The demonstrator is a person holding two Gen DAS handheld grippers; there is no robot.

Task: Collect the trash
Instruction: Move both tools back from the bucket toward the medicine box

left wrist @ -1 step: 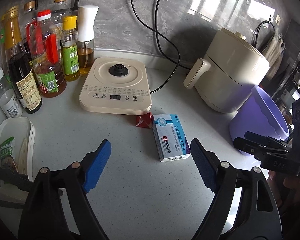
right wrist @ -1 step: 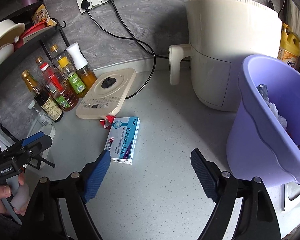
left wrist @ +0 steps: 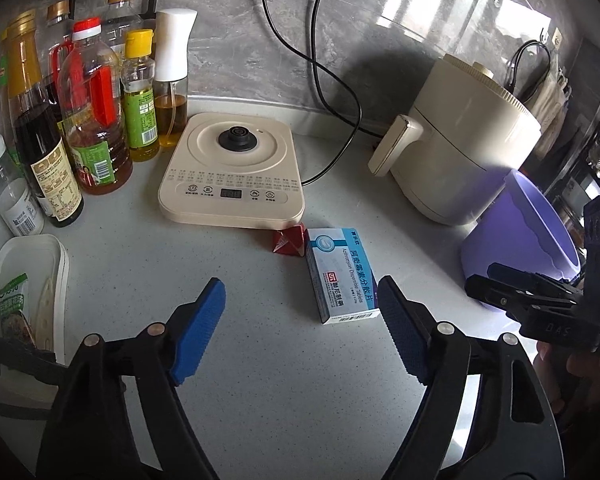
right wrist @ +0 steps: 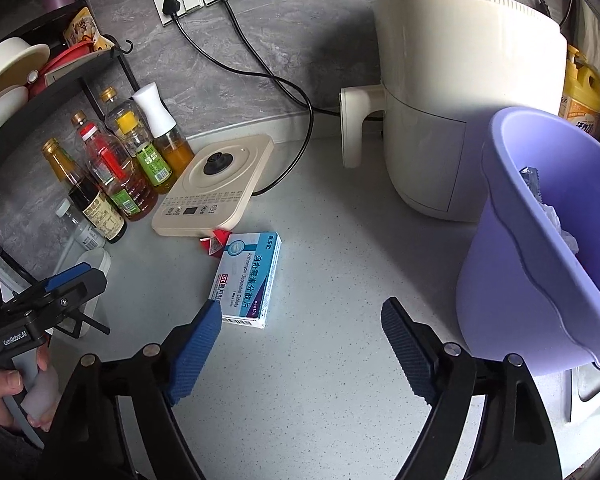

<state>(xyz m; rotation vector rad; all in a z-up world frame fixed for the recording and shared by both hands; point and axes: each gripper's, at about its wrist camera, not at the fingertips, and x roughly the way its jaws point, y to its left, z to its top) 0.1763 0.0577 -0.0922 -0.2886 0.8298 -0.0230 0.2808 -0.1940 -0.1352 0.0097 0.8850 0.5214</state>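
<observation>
Left hand-held gripper (left wrist: 300,332) and right hand-held gripper (right wrist: 300,346) both hover empty, jaws closing on nothing. Some trash already sits in the purple plastic bucket (right wrist: 500,280); the blue-and-white cardboard medicine box (left wrist: 340,276) and red crumpled wrapper (left wrist: 287,240) remain mid-tabletop (left wrist: 260,380).

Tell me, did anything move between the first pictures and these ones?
Nothing visibly changed. The medicine box and the red wrapper lie where they were beside the cooker base, the purple bin stands in its place, and both tools, left and right, hold nothing.
</observation>
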